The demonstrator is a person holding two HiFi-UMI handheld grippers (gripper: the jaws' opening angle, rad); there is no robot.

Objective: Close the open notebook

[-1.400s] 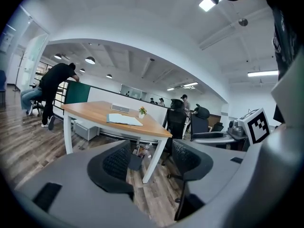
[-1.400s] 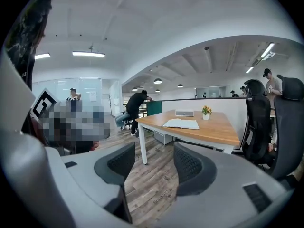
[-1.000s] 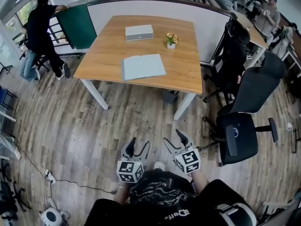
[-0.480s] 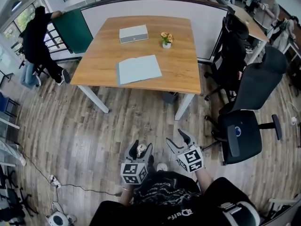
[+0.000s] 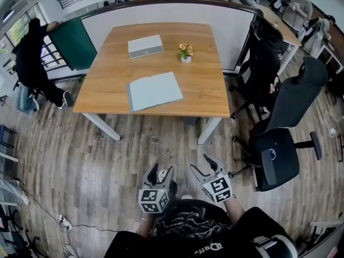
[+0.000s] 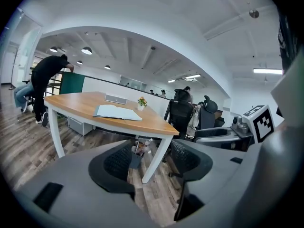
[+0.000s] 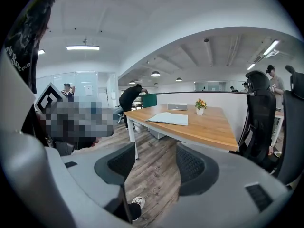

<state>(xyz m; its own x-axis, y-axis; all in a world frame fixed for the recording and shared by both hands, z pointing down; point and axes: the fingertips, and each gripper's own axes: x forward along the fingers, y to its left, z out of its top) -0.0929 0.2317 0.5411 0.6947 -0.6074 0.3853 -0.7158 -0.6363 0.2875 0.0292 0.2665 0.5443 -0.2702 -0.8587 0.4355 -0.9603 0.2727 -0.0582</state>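
Note:
The open notebook (image 5: 155, 90) lies flat with pale blue-grey pages on the wooden table (image 5: 209, 98), near its front edge; it also shows in the left gripper view (image 6: 118, 112) and in the right gripper view (image 7: 168, 118). My left gripper (image 5: 161, 172) and right gripper (image 5: 204, 163) hang low in front of my body, well short of the table, over the floor. Both stand open with nothing between their jaws, pointing toward the table.
On the table sit a white box (image 5: 145, 46) and a small flower pot (image 5: 185, 52). Black office chairs (image 5: 279, 155) stand to the right of the table. A person (image 5: 32, 63) bends over at the far left. A white partition (image 5: 172, 12) runs behind the table.
The table and notebook have shifted closer and lower in the head view as I walk toward them. Both grippers stay open and have sunk a little.

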